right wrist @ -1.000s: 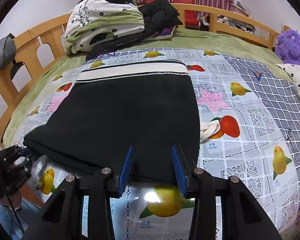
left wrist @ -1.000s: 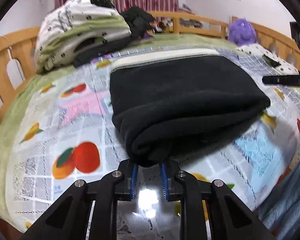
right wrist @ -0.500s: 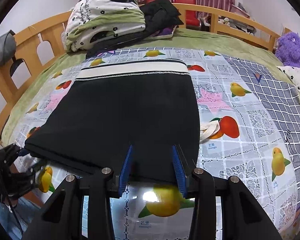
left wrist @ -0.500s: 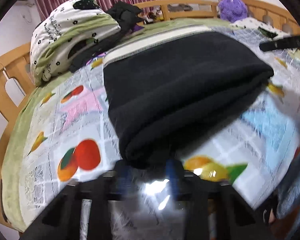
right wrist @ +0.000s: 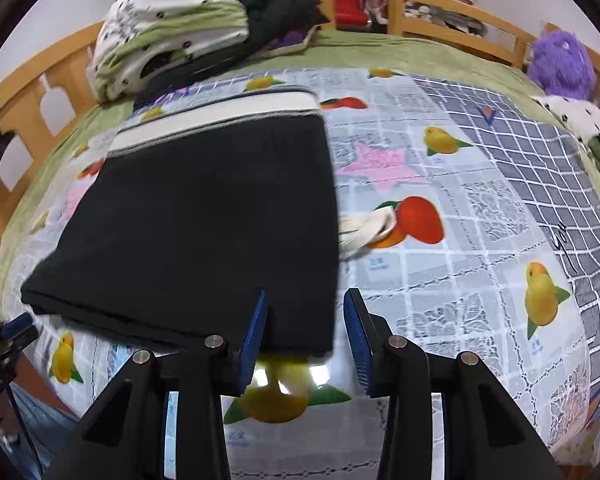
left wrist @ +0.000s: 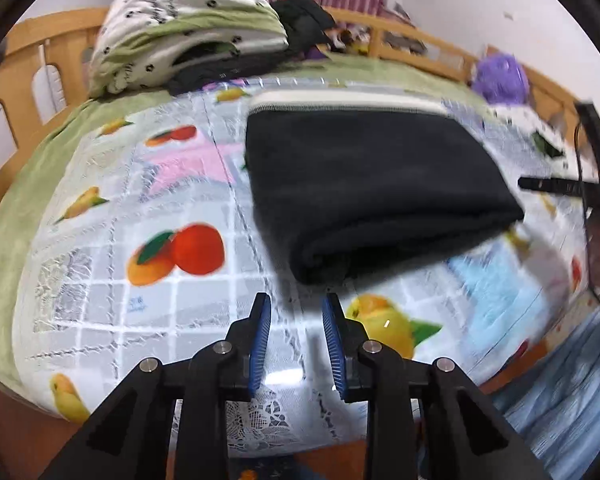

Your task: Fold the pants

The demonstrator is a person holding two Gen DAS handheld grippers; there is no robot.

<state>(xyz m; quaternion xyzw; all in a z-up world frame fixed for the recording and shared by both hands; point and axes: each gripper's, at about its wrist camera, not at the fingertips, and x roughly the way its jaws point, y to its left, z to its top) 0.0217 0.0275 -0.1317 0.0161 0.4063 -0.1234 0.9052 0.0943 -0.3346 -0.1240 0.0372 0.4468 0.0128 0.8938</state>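
Left wrist view: black pants [left wrist: 372,184] lying folded into a thick rectangle on the fruit-print bedspread [left wrist: 140,208], pale waistband at the far edge, rounded fold nearest the camera. Left gripper [left wrist: 296,312] just short of that fold, apart from it, jaws slightly spread after just opening, nothing between the blue pads, only bedspread showing in the gap. Compared with a second ago: then pinching the near corner of the fold, now let go and drawn back, the corner dropped flat onto the bedspread. Rolled quilt [left wrist: 188,28] and purple plush toy [left wrist: 500,76] at the far end of the bed, well apart from the work. Right wrist view: same pants [right wrist: 204,216] seen from the other side, near right corner reaching in between the fingers of the right gripper [right wrist: 305,312]. Jaws moderately spread, pads not pressing the cloth, so no grip. Compared with a second ago: jaw gap unchanged, gripper shifted toward the right edge of the bundle. A small pale cloth scrap [right wrist: 364,232] poking out at the right edge beside a printed mango. Judged progress: main folds apparently done, bundle compact and fairly square; left to do, at most one more fold or a tidy-up of edges and that stray scrap.
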